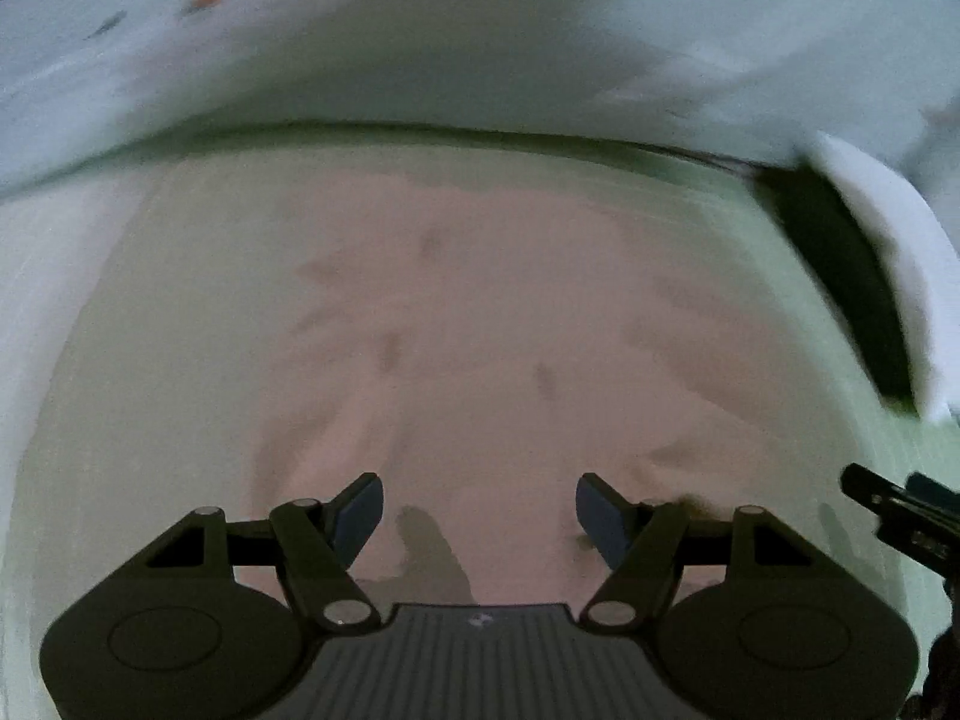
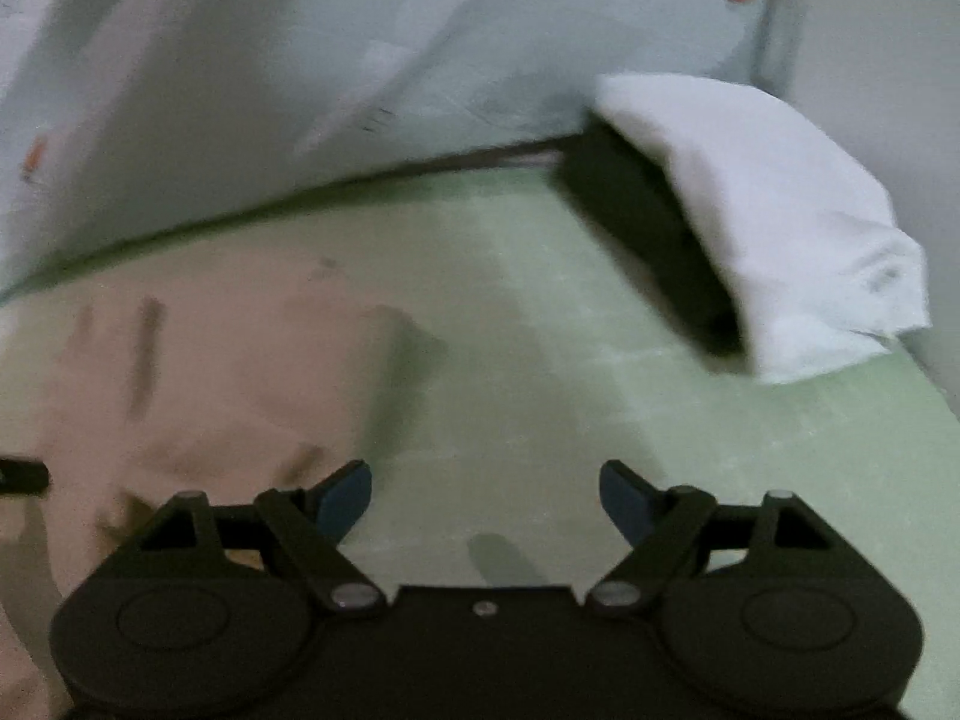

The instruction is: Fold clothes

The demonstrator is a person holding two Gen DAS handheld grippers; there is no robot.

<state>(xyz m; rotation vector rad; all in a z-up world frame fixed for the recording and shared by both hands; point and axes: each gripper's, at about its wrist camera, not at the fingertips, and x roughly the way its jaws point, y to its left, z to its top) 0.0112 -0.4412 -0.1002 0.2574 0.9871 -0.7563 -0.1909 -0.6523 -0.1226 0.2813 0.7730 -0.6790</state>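
Note:
A pale pink garment [image 1: 480, 324] lies spread flat on a light green bed sheet [image 1: 150, 372]. My left gripper [image 1: 479, 516] hovers over its near part, jaws wide apart, nothing between the blue pads. In the right wrist view the same pink garment [image 2: 198, 372] fills the left side, wrinkled near the bottom. My right gripper [image 2: 485, 504] stands open over bare green sheet [image 2: 600, 396] just right of the garment's edge, holding nothing. The tip of the right gripper [image 1: 900, 516] shows at the left wrist view's right edge, and the left gripper's tip [image 2: 24, 476] at the right wrist view's left edge.
A white pillow [image 2: 768, 210] leans at the back right with a dark folded item [image 2: 648, 240] against its left side. A pale patterned curtain or sheet [image 2: 270, 90] hangs along the far edge of the bed.

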